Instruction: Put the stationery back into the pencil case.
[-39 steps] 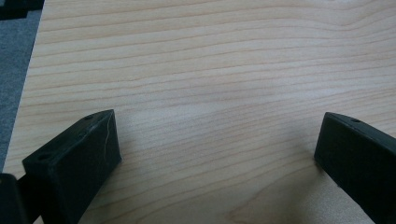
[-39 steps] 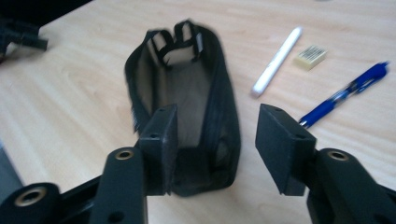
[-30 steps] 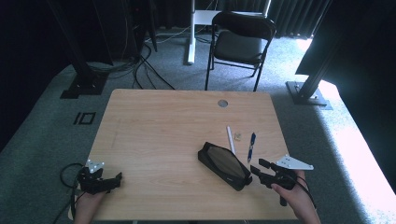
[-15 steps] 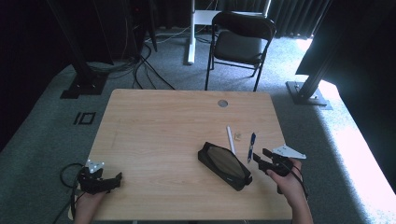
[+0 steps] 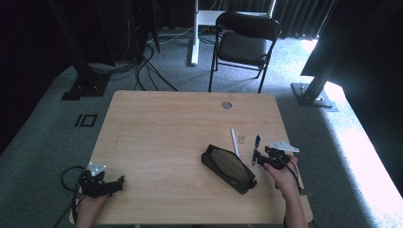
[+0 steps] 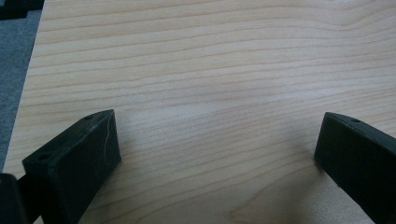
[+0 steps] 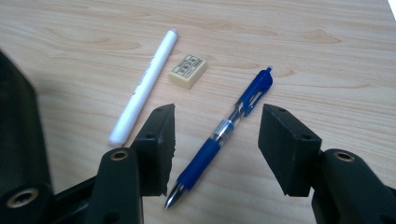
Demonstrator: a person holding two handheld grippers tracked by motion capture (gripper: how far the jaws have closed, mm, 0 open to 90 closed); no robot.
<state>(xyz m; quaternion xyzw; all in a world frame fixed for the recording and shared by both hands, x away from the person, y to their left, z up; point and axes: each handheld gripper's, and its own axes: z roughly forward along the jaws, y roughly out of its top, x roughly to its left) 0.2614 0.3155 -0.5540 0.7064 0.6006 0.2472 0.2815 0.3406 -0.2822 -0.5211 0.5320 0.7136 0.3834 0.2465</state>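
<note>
Straddling the blue pen (image 7: 227, 129) on the table (image 5: 161, 133), just beside the black pouch (image 5: 229, 168), my right gripper (image 7: 215, 140) stands open; light, stiff, slippery, the pen is best pinched at its rubber grip. My left gripper (image 6: 219, 149) rests open, well apart.

We see a blue pen (image 7: 229, 133) lying flat on the bench (image 5: 166, 128), tip toward the camera, beside a white pen (image 7: 144, 86) and a small eraser (image 7: 187, 71).

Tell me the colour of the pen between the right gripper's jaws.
Blue, with a clear middle section; clearest in the right gripper view.
</note>
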